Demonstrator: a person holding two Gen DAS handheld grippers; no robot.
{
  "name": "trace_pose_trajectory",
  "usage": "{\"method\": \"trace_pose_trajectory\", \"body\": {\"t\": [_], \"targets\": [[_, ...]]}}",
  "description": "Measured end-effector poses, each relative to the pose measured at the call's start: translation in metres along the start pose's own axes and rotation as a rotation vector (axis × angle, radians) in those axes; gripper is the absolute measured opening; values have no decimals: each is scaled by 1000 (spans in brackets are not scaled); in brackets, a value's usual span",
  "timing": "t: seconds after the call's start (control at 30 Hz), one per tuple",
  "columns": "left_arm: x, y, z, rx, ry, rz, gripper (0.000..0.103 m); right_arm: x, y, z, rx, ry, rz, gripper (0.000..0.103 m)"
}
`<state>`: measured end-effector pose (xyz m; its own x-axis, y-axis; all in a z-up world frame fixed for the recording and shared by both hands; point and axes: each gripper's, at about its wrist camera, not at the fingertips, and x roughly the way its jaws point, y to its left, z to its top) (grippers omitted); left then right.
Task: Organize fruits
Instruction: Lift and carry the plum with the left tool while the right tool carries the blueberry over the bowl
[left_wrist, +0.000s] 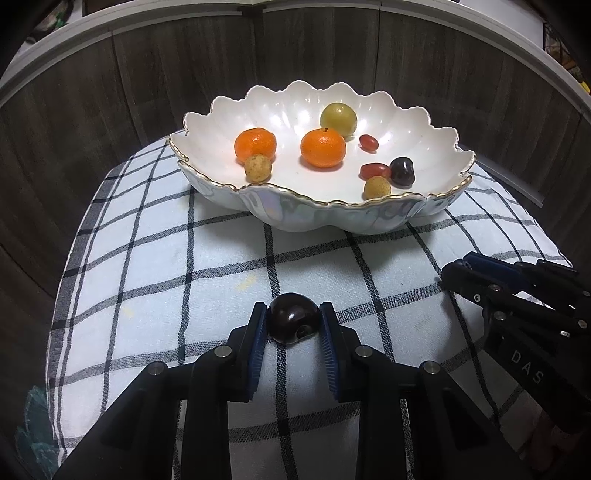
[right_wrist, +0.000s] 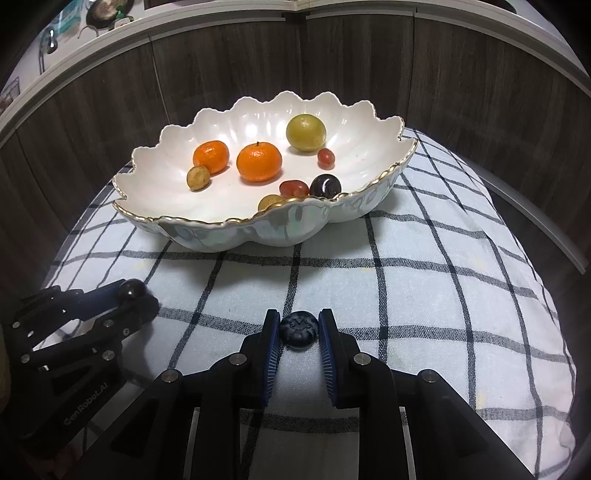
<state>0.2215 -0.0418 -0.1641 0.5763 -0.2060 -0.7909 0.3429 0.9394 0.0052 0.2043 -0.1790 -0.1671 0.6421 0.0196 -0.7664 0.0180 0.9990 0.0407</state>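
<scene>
Fruit count: 8 pcs in the bowl (left_wrist: 207, 122), 2 more in the grippers. In the bowl: 2 mandarins (left_wrist: 323, 147), 1 yellow-green round fruit (left_wrist: 338, 120), 2 small tan speckled ones (left_wrist: 258, 168), 2 little red oblong ones (left_wrist: 375, 170), 1 dark glossy one (left_wrist: 402, 171) near the front rim w/ a red and a tan one just beside it.

L gripper (left_wrist: 293, 323) is closed down on a dark maroon cherry-like fruit (left_wrist: 293, 323), shiny, pinched between the blue pads low over the cloth (left_wrist: 147, 258), in front of the bowl. R gripper (right_wrist: 299, 329) is likewise clamped on a blueberry (right_wrist: 299, 329), matte blue-grey w/ star crown facing the cam, also low over the cloth and well short of the bowl. The two grippers sit side by side.

Bowl is white, scalloped, gold-edged, pearly outside. Cloth is white w/ dark check lines, spread on the counter. Behind: dark wood-grain panels (right_wrist: 110, 92) w/ a pale ledge above.
</scene>
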Motion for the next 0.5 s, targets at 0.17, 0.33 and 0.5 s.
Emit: {"method": "trace_pose_trajectory", "body": {"t": [0.17,0.33,0.5], "targets": [[-7,0,2,1,-15,4,28,-5,1,2,-1,-10,4,23],[-16,-1,4,1,-28,8,28,-11,1,5,0,-27,3,23],[-26,-1,6,-1,-45,14,28,-21,1,7,-1,-50,5,23]]}}
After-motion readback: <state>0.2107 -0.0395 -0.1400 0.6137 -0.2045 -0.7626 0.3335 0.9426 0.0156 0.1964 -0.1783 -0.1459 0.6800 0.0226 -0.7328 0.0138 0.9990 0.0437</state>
